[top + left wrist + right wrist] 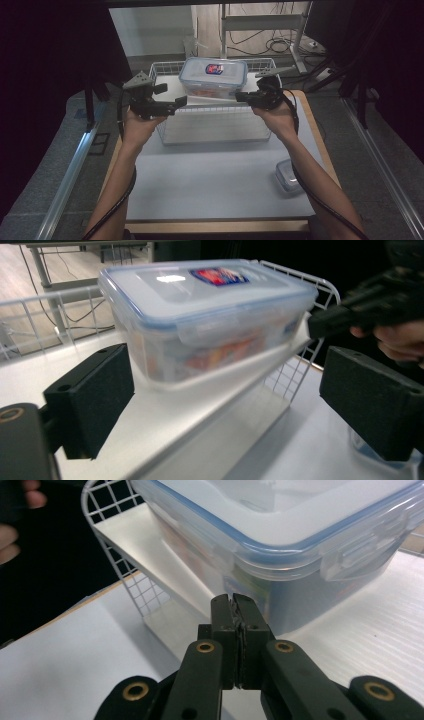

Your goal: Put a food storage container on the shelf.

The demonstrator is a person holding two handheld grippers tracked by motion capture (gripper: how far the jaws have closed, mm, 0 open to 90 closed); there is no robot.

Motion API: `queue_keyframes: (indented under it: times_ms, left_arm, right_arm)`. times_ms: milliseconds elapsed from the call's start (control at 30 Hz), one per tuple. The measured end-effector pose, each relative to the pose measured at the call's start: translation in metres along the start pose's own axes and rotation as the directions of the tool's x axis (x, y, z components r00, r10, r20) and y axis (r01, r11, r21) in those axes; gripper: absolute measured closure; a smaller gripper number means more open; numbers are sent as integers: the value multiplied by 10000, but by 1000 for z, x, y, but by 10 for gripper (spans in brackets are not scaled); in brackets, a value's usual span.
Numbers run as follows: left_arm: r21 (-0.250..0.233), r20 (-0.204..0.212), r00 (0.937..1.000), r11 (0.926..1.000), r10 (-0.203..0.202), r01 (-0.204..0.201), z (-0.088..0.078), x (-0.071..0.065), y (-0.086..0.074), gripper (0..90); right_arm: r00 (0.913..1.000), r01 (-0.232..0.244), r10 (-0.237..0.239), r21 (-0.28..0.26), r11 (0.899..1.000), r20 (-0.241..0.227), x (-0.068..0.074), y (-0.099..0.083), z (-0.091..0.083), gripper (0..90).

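At far centre, lidded container (213, 76) sits on white board (200, 98) across wire basket (165, 131). Left gripper (172, 98) jaws wide, empty; right gripper (241, 95) pinched shut, empty, just beside board's right edge. Risk: nudged board tips, container slides off.

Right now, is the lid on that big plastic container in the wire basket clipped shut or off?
Shut. The lid sits flush on the container, and its side clip is folded down against the wall.
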State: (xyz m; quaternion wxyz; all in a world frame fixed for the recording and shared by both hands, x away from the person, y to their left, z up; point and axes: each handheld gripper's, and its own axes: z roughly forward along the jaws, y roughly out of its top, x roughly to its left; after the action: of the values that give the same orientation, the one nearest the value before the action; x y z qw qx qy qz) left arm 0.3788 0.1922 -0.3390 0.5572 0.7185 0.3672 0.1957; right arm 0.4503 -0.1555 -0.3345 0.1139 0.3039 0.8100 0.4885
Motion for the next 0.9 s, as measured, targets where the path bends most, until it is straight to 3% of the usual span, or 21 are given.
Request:
queue_keyframes:
  times_ms: [267,467,733,900]
  left_arm:
    - [119,114,9998,9998,151,-152,-15,-14,-28,53]
    - [688,-365,9967,9951,731,-705,-16,-25,-45,43]
    - [903,-231,9955,9918,924,-900,-13,-32,-54,34]
    - [931,-280,9941,9904,1051,-1021,-12,-36,-57,32]
  right_arm:
    - [9996,-227,228,-101,9997,156,-10,-2,4,891]
    - [9987,-345,350,-146,9993,381,-15,0,5,891]
    - [9973,-537,546,-187,9984,498,-21,0,6,889]
    - [9985,-478,484,-244,9986,244,-16,-4,4,801]
